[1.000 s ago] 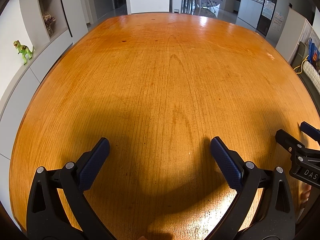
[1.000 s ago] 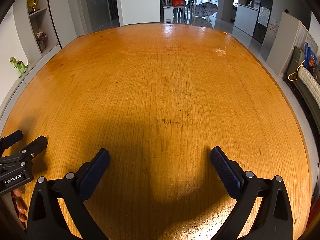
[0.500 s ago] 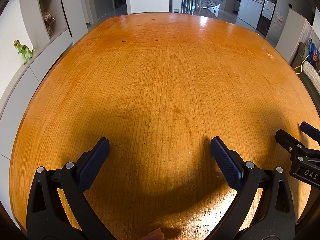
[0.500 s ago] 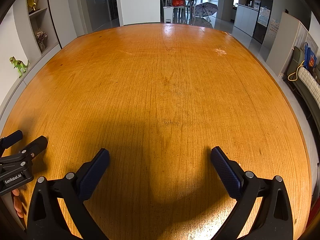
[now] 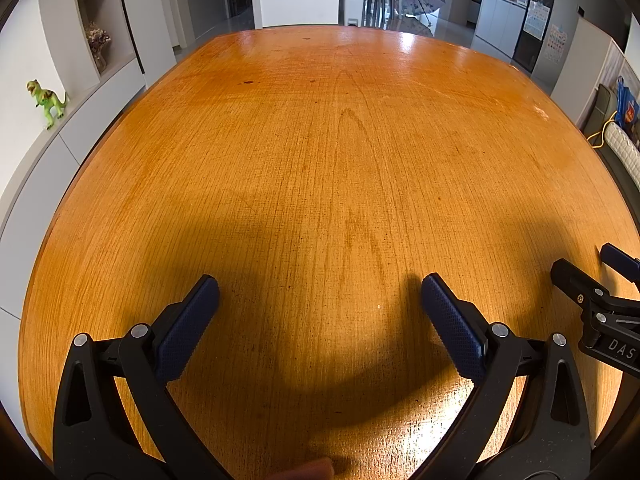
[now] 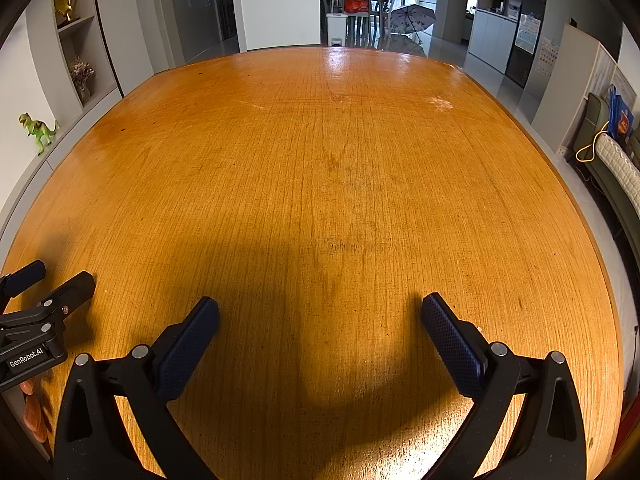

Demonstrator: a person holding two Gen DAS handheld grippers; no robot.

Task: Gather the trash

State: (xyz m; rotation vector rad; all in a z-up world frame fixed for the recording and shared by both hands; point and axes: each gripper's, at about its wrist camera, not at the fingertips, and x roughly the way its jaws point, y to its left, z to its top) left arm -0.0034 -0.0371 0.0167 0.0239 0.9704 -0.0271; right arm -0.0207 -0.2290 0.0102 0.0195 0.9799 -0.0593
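No trash shows in either view. My left gripper (image 5: 320,292) is open and empty, held low over the near part of a large orange wooden table (image 5: 340,140). My right gripper (image 6: 320,312) is open and empty too, over the same table (image 6: 340,160). The right gripper also shows at the right edge of the left wrist view (image 5: 592,272). The left gripper shows at the left edge of the right wrist view (image 6: 48,280). A fingertip shows blurred at the bottom edge of the left wrist view (image 5: 316,470).
A white cabinet ledge with a green toy dinosaur (image 5: 46,100) runs along the table's left side. A sofa with a yellow cable (image 6: 612,160) stands to the right. Chairs and an umbrella (image 6: 412,16) stand beyond the far edge.
Both grippers hold almost still. A fingertip has come into the bottom edge of the left wrist view.
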